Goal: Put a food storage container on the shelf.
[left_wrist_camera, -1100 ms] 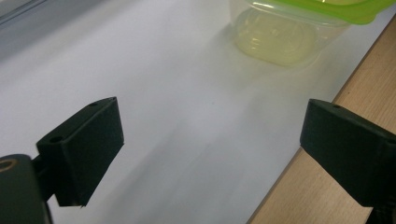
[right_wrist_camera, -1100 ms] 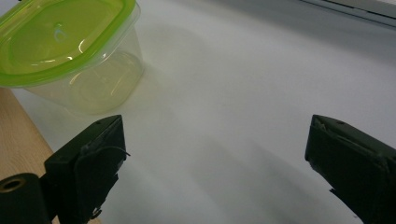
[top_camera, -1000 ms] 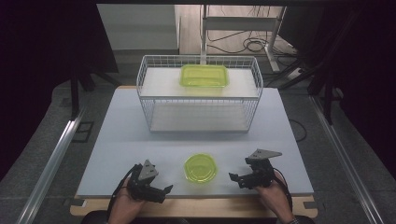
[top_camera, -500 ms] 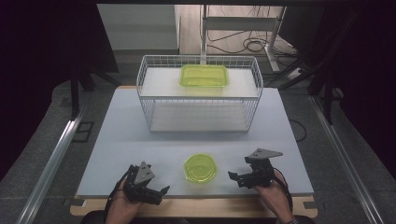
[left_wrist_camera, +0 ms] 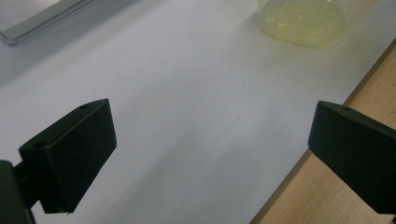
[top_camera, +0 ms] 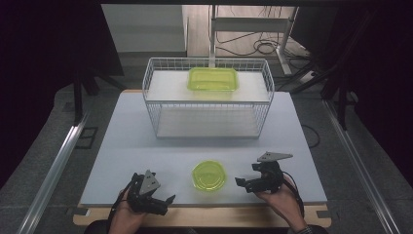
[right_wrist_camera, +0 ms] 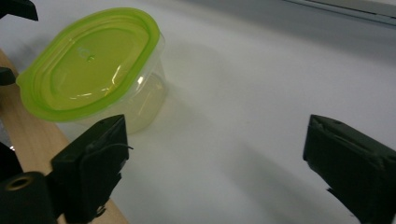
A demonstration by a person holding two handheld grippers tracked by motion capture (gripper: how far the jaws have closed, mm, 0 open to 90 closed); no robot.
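The round lidded container is being flanked on the table; the right hand-held gripper, jaws apart and just closing slightly on nothing, is being held nearer than the left hand-held gripper, also apart.

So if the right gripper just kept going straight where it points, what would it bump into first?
Probably the round container with the green lid. The right gripper points across the table toward it, fingers open and empty. Its own camera puts the container left of centre, so it might only graze it.
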